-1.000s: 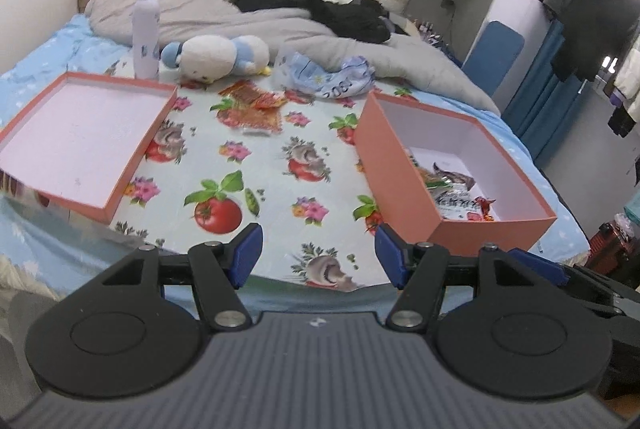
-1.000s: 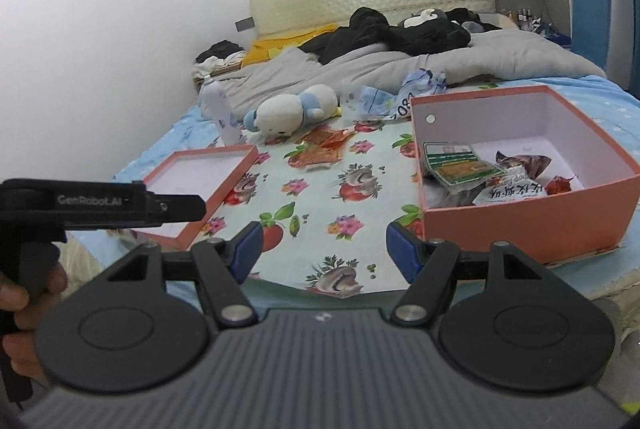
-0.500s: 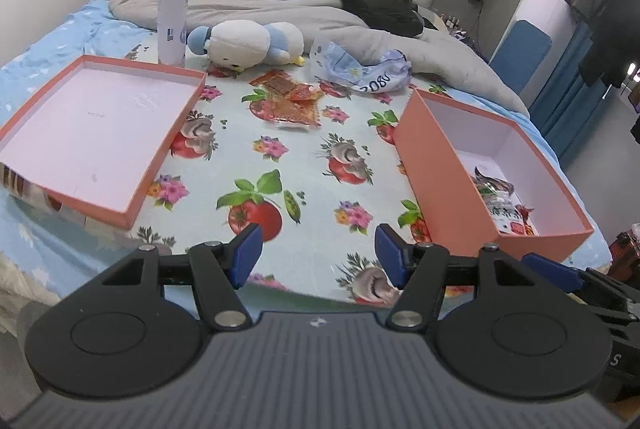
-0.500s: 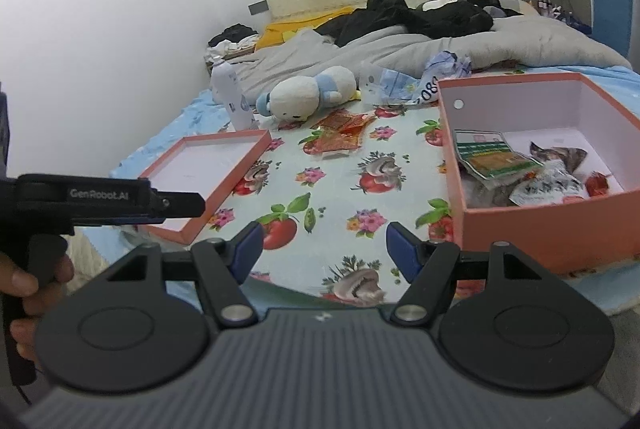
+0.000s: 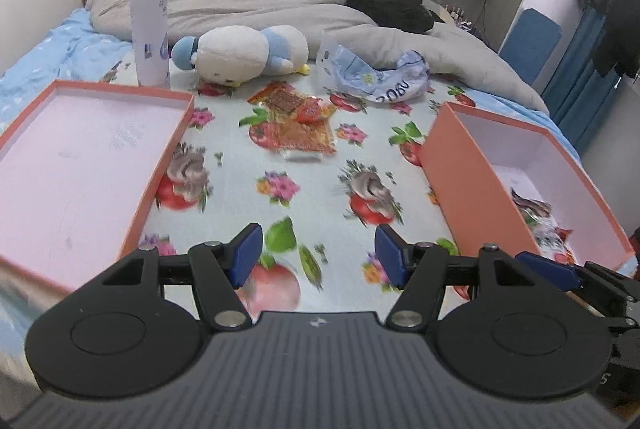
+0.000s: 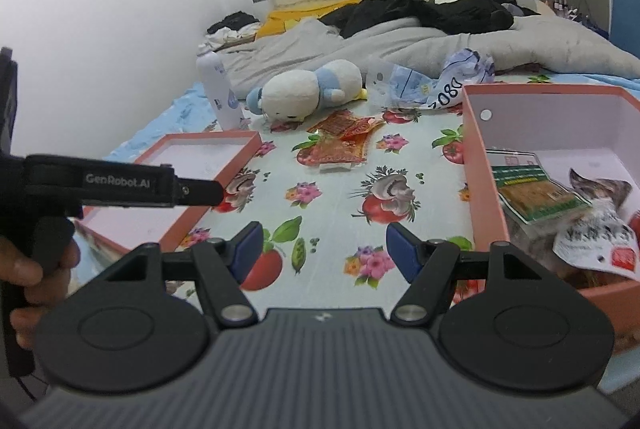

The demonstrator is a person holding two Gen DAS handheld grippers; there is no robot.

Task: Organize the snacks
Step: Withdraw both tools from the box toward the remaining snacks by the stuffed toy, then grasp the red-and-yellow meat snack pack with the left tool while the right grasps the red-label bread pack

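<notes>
Red and orange snack packets [image 5: 298, 123] lie in a small pile on the fruit-print cloth [image 5: 280, 213] at mid-bed; they also show in the right wrist view [image 6: 340, 141]. An orange box [image 5: 444, 185] on the right holds several snack packets [image 6: 532, 193]. Its shallow lid [image 5: 160, 173] lies open side up and empty on the left. My left gripper [image 5: 316, 257] is open and empty, above the near part of the cloth. My right gripper [image 6: 324, 249] is open and empty, beside the box's left wall [image 6: 482, 189].
A white spray bottle [image 5: 149, 29], a plush penguin [image 5: 244, 55] and a crumpled blue-white plastic bag [image 5: 372, 79] lie beyond the snack pile. Grey bedding and dark clothes fill the far bed. The left gripper's body [image 6: 116, 181] shows at the left of the right wrist view.
Both grippers have moved forward over the bed toward the snack pile, so the cloth and boxes look larger. Both stay open and empty.
</notes>
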